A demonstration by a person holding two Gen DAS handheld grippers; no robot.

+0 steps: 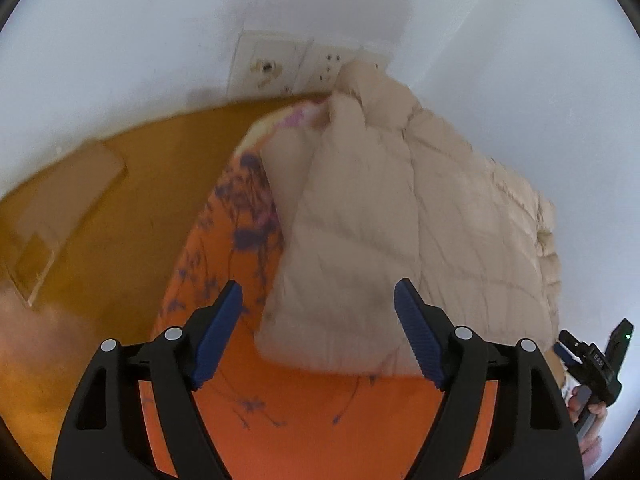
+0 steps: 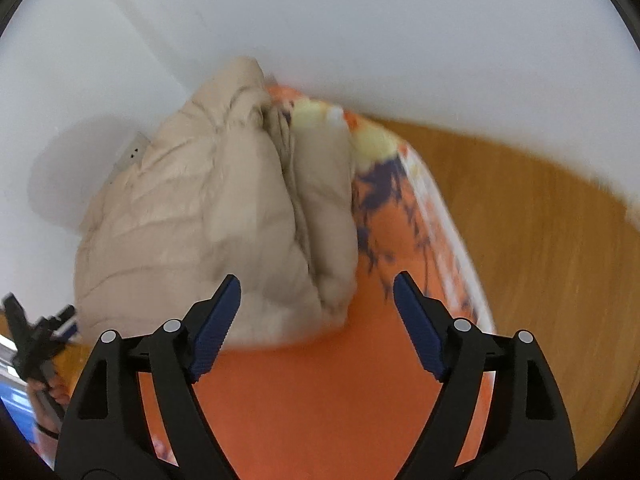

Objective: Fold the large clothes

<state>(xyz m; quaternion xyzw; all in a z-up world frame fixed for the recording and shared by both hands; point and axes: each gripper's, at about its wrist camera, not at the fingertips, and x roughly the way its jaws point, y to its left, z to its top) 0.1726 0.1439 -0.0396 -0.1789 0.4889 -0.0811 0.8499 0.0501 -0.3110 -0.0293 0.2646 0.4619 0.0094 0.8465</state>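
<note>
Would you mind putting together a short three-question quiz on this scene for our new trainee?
1. True or false: the left tongs are shut on the beige padded jacket.
2. What does the jacket lie on? A) bare wooden floor B) an orange flowered mat C) a chair
3. Fill in: behind the jacket, low on the white wall, there are ____ plates.

Key:
1. False. Both the left tongs and the right tongs stand open, holding nothing, above the mat's near end.
2. B. The folded jacket rests on the mat, which lies on the wooden floor.
3. Socket.
</note>
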